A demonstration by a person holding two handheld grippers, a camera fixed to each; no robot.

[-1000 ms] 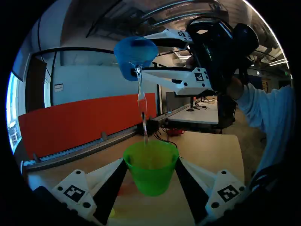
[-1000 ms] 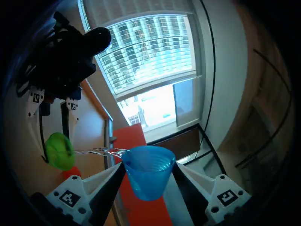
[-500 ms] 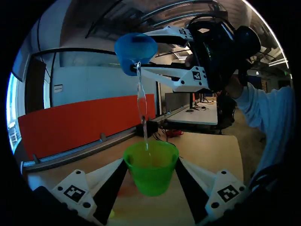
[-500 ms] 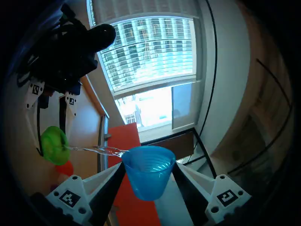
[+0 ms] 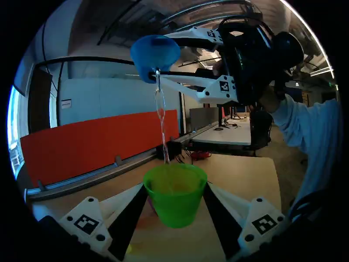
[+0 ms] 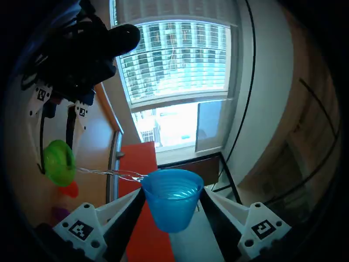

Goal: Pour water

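left gripper view – green cup (image 5: 175, 201) clamped between jaws, blue cup (image 5: 154, 56) pouring above.

place: open-plan office or lab workspace | work surface: wooden desk (image 5: 248, 174) with an orange divider panel (image 5: 100, 139) along its far edge | cables (image 5: 192, 158) at that edge | beyond: white desks (image 5: 227, 133) | overhead: exposed ceiling pipes (image 5: 196, 8) | wall: large window with blinds (image 6: 174, 65)
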